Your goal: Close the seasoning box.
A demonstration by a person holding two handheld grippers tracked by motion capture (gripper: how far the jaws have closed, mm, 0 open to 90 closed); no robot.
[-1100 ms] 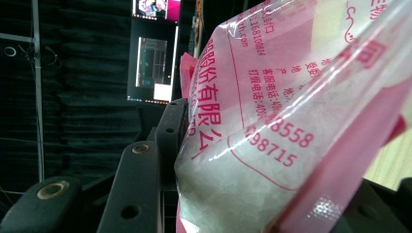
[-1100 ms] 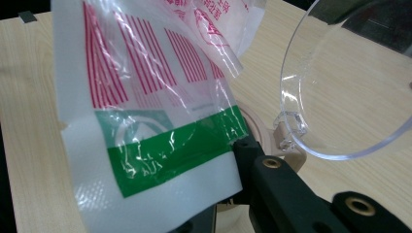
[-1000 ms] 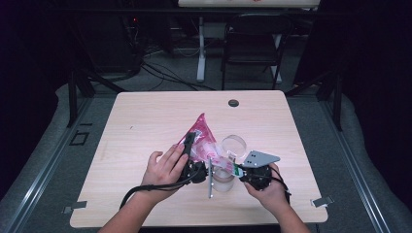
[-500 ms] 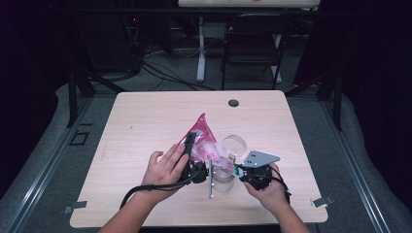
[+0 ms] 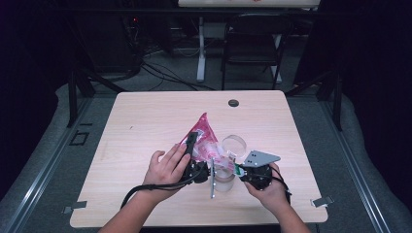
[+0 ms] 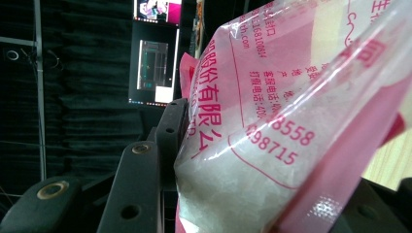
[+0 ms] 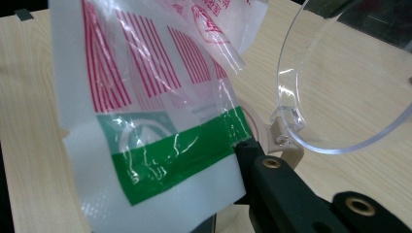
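Note:
A pink and white printed bag point(image 5: 204, 132) with white grains inside point(image 6: 291, 121) is held tilted above a clear jar point(image 5: 224, 178) near the table's front edge. My left gripper point(image 5: 195, 148) is shut on the bag's side, and one black finger point(image 6: 170, 126) presses against the plastic. My right gripper point(image 5: 239, 171) is shut on the bag's lower corner, at its green band point(image 7: 175, 160). The jar's clear round lid point(image 5: 235, 144) stands flipped back on a beige hinge point(image 7: 286, 150), just right of the bag point(image 7: 145, 87).
The wooden table point(image 5: 145, 121) has a small black round disc point(image 5: 233, 103) near its far edge. Behind the table stand a dark chair point(image 5: 252, 46) and cables on the floor.

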